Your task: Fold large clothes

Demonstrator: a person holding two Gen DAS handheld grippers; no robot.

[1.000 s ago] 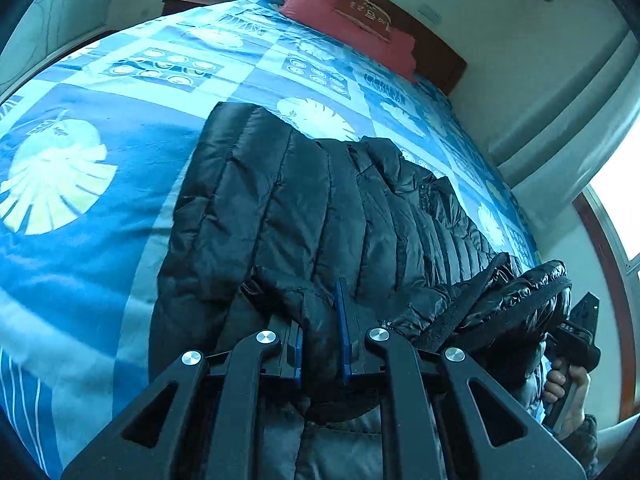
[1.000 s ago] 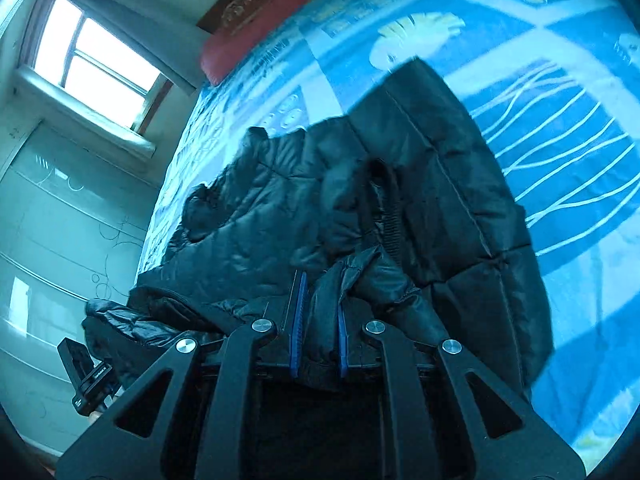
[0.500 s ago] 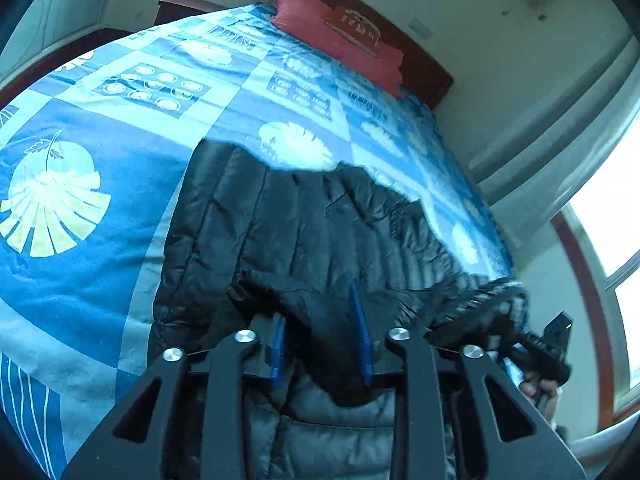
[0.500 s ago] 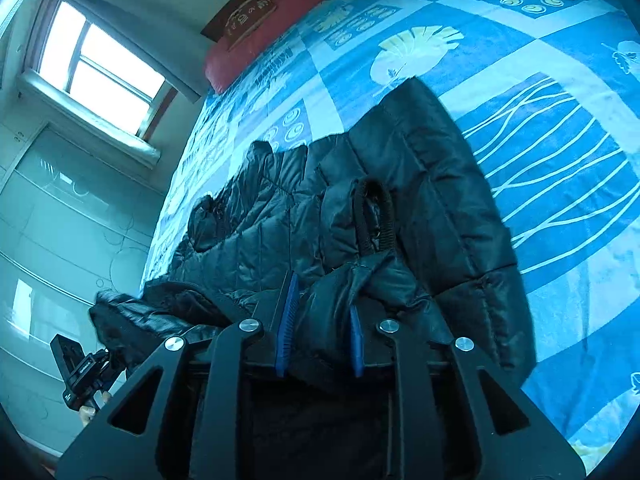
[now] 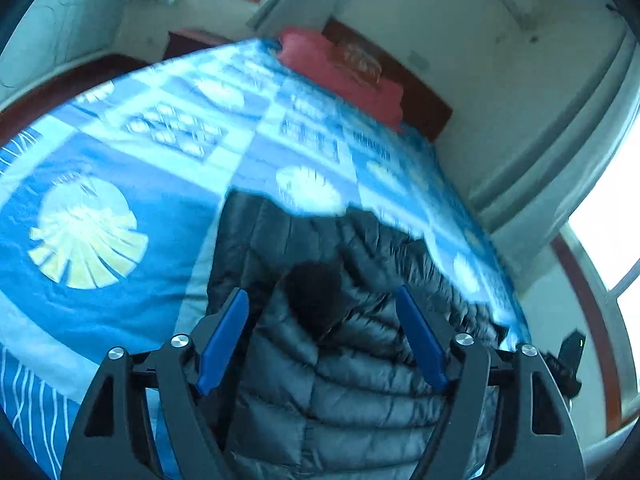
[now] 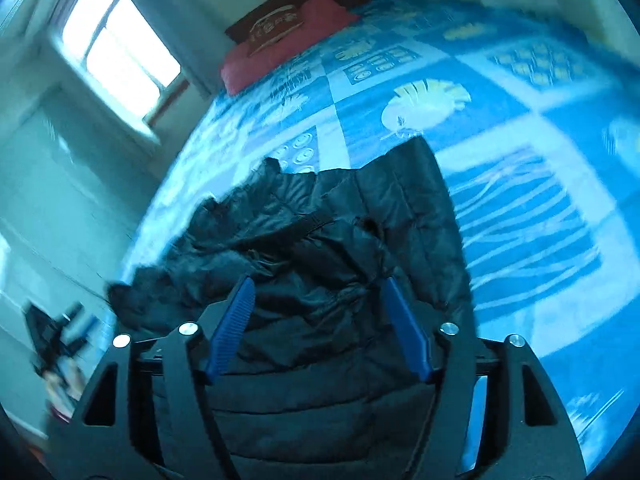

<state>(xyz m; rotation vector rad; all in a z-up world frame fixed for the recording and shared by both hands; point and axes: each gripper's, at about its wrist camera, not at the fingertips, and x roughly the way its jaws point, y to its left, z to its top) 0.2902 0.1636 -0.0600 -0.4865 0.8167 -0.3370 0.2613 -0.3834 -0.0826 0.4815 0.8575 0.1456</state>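
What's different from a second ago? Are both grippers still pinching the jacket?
No. Both let go: the left gripper and right gripper, each shut on a fold of the black puffer jacket before, now have jaws opening, pads clear of it, and have lifted. The jacket stays on the blue bedspread.

No legible text anywhere.

A home bedroom is shown: a bed [image 5: 132, 184] w/ a blue patterned cover takes up most of the room, a red pillow [image 6: 280, 40] is laid at a dark wood headboard [image 5: 424, 108], and a window [image 6: 116, 52] w/ daylight is set in plain pale walls [image 5: 500, 52].
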